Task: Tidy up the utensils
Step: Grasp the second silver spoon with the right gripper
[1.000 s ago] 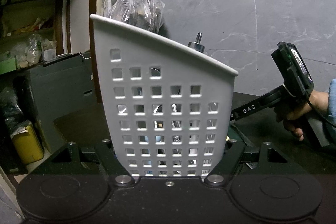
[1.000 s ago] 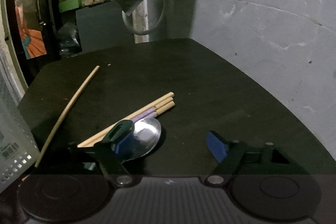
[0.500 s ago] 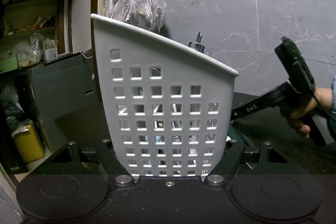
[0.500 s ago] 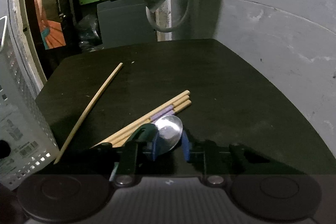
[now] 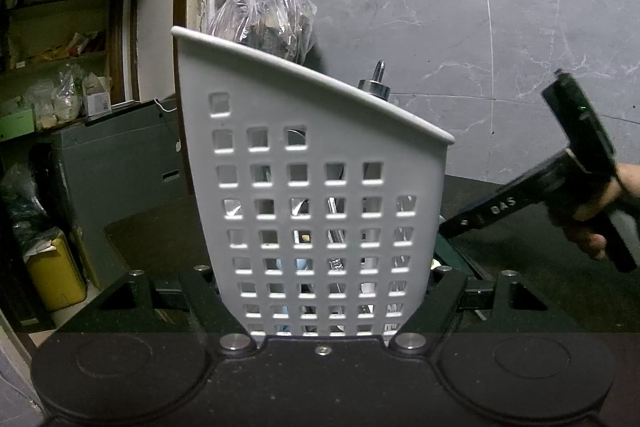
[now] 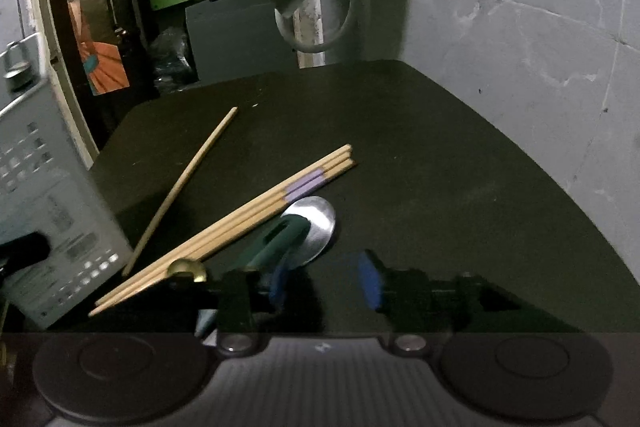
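Left gripper (image 5: 324,307) clamps white utensil caddy (image 5: 320,187) steady for loading; right gripper (image 6: 324,279) jaws opening, empty; steel spoon (image 6: 316,223) at 12 o'clock, beside chopsticks (image 6: 240,219).

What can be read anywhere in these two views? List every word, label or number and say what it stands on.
"DAS": pale letters on the black bar of the right gripper, seen from the left wrist view.
Printed stickers and a barcode on the side of the white utensil basket, right wrist view: too blurred to read.
Box on the shelf, left wrist view: print too small to read.
Nothing else legible.
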The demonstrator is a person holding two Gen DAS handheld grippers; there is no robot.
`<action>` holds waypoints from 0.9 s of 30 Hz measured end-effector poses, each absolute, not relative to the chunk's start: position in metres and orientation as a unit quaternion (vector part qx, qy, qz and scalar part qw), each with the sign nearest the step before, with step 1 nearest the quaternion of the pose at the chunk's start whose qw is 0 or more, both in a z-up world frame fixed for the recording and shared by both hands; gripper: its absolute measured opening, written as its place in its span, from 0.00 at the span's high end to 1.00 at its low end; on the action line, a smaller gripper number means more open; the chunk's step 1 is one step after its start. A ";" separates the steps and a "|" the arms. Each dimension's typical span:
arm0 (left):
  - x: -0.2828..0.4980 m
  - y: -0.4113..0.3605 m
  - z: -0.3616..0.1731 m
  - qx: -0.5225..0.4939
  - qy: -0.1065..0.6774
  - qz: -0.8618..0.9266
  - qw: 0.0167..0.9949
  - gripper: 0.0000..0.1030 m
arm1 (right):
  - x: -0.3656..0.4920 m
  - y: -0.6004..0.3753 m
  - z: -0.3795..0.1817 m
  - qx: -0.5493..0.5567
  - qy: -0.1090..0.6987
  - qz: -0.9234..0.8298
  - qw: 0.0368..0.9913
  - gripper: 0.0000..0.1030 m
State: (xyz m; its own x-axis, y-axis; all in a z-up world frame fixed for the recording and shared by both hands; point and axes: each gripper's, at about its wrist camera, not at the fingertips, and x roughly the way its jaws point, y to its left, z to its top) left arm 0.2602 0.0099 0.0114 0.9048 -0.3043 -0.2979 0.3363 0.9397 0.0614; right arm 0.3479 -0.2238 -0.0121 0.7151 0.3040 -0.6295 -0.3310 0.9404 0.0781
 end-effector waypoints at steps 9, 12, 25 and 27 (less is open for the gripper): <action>0.260 0.010 0.011 0.056 0.143 -0.164 0.974 0.26 | 0.379 -0.207 -0.013 -0.076 0.328 0.226 0.914 0.42; 0.260 0.009 0.011 0.056 0.143 -0.164 0.974 0.26 | 0.382 -0.204 -0.013 -0.082 0.327 0.239 0.910 0.42; 0.261 0.010 0.012 0.057 0.144 -0.163 0.974 0.26 | 0.389 -0.178 -0.006 -0.150 0.318 0.323 0.879 0.38; 0.261 0.009 0.012 0.057 0.144 -0.163 0.974 0.26 | 0.390 -0.172 -0.005 -0.166 0.315 0.339 0.871 0.38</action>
State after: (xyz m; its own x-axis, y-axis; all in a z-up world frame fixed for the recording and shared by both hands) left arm 0.2608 0.0095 0.0116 0.9052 -0.3022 -0.2987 0.3349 0.9401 0.0637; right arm 0.3896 -0.1720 -0.0053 0.5713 0.4863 -0.6612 -0.6956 0.7144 -0.0756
